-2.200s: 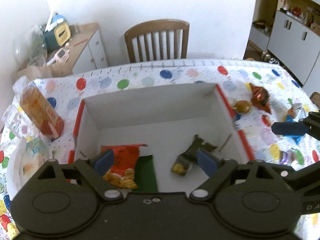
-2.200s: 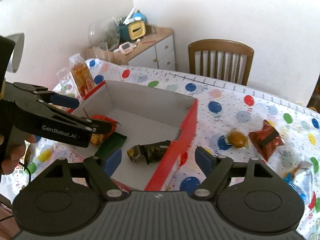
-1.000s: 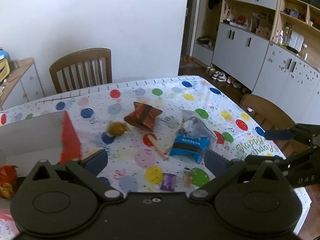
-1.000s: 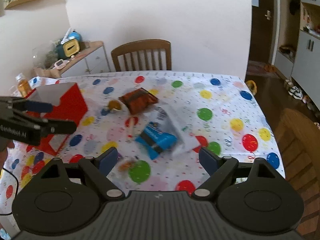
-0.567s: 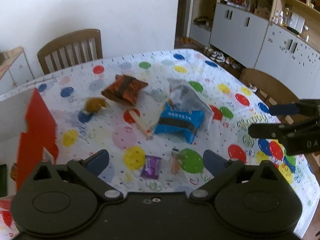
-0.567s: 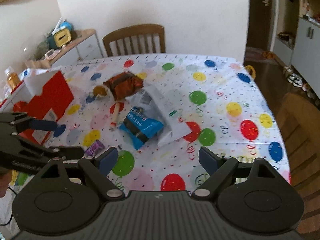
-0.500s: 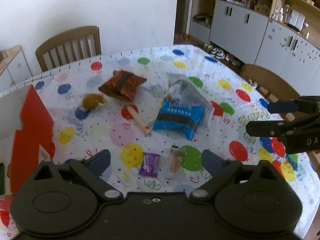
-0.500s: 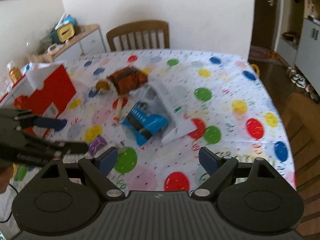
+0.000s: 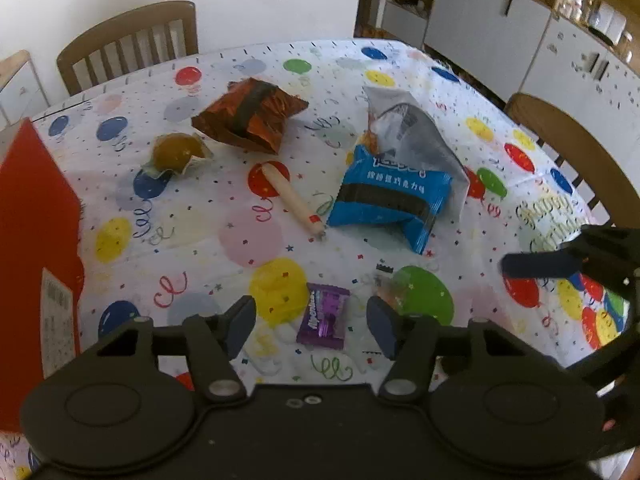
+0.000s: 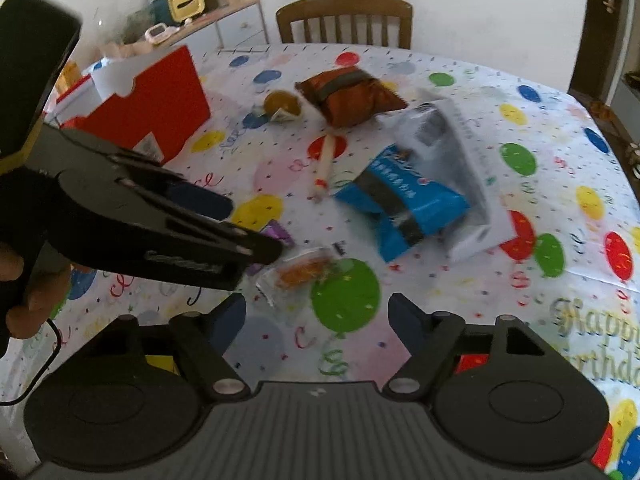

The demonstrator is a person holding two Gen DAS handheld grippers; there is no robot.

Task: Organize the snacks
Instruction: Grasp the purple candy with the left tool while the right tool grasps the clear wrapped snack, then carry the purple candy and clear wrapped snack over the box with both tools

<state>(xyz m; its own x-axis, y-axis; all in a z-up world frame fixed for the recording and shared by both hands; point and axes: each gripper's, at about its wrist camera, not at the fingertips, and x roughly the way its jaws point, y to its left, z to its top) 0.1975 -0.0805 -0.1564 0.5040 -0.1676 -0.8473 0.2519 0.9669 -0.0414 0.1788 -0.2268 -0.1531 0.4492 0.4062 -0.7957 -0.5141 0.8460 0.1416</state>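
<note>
1. The left gripper (image 9: 311,320) points down at the table, its jaws apart and gripping nothing. They have just been closing, and the purple candy (image 9: 323,316) lies on the cloth between the two blue pads, touched by neither.
2. Just to the right of that candy, close by the right-hand pad, lies a small clear packet with orange contents (image 9: 386,286), partly on a green balloon print.
3. The right gripper (image 10: 316,318) is also released and empty, and its jaws have just been closing a little. The clear orange packet (image 10: 298,272) lies just ahead of its left finger, not between the pads.
4. In the right wrist view the left gripper crosses from the left, held by a hand (image 10: 24,280), its tip over the purple candy, which is mostly hidden there.
5. Farther out lie a blue snack bag (image 9: 386,200) resting against a grey foil bag (image 9: 416,136), and a thin sausage stick (image 9: 290,198) just left of them.
6. Beyond these sit an orange-brown snack bag (image 9: 250,116) and a round brown wrapped sweet (image 9: 176,154).
7. The red box (image 10: 156,108) stands at the left of the balloon-print tablecloth (image 9: 248,240), well apart from both grippers.
8. A wooden chair (image 10: 344,20) stands at the table's far side.
</note>
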